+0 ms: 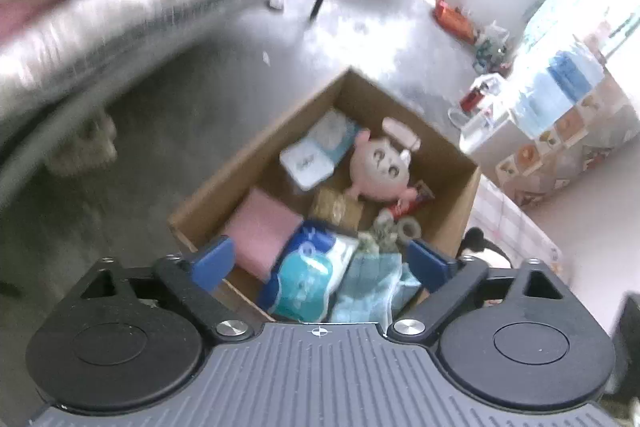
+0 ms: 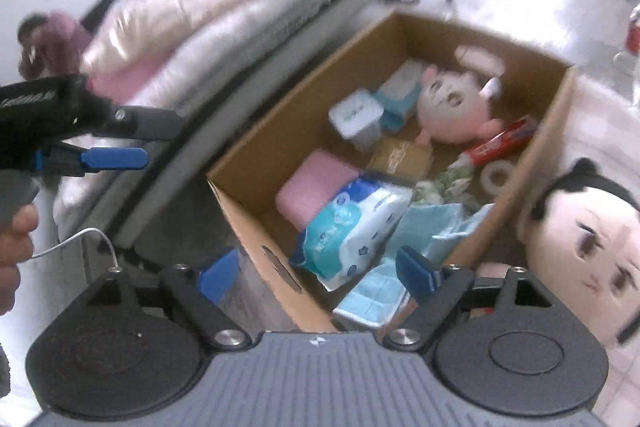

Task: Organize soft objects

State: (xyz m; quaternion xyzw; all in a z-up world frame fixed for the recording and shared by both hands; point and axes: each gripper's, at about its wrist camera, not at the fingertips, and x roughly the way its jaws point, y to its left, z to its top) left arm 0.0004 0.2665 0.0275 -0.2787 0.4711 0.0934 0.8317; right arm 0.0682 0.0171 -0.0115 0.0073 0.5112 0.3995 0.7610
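Cardboard box (image 1: pixel 256 163) on the floor beside the bed (image 2: pixel 224 27), pink plush toy (image 2: pixel 452 103) and tissue pack (image 2: pixel 352 223) inside, left gripper (image 1: pixel 322 259) and right gripper (image 2: pixel 316 273) both spread, empty, above it

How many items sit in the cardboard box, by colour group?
In the box:
Pink: 2, plush, pad
Blue or teal: 4, wipes pack, cloth, tub, tissue pack
Red: 1, tube
Tan: 1, packet
White: 1, tape roll
Total: 9
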